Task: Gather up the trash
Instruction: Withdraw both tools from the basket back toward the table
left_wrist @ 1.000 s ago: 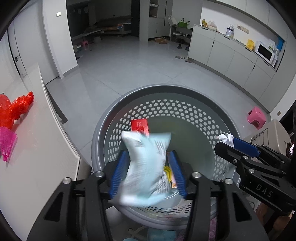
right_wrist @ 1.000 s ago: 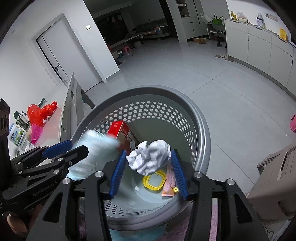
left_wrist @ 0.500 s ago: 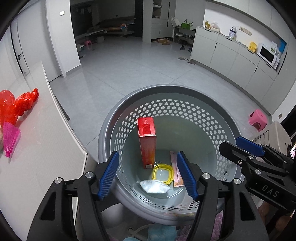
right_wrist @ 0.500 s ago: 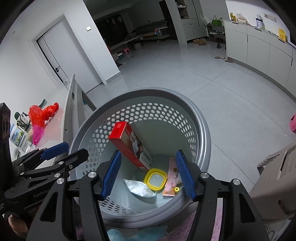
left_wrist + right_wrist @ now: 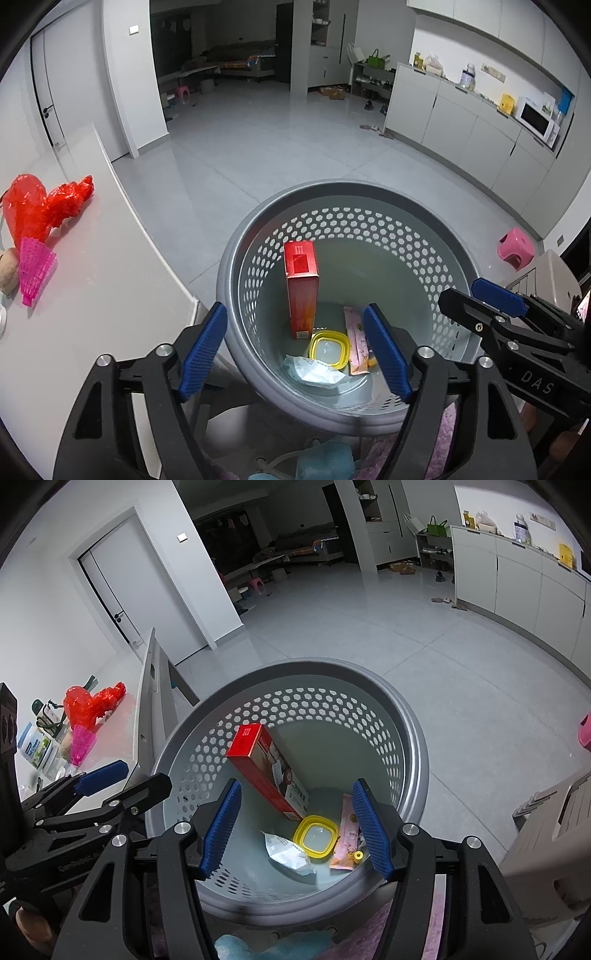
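A grey perforated basket [image 5: 236, 258] [image 5: 413, 716] stands on the floor below both grippers. In it lie a red box [image 5: 301, 280] [image 5: 266, 771], a yellow lid [image 5: 328, 349] [image 5: 316, 836], a pink packet [image 5: 354, 339] [image 5: 347, 834] and a pale blue wrapper [image 5: 314, 371] [image 5: 288, 856]. My left gripper [image 5: 295, 354] is open and empty above the basket's near rim. My right gripper [image 5: 295, 830] is open and empty above the basket; it shows at the right of the left wrist view [image 5: 476, 299].
A white table [image 5: 103, 280] lies left of the basket with a red plastic bag [image 5: 40, 210] [image 5: 92, 705] and a pink shuttlecock [image 5: 33, 273] on it. Bottles [image 5: 37, 746] stand at the table's far left. A pink stool [image 5: 515, 249] and a beige crate [image 5: 554, 823] sit to the right.
Both grippers opened over the basket. The pale blue wrapper left my left gripper and the crumpled white paper left my right gripper; the wrapper now lies in the basket.
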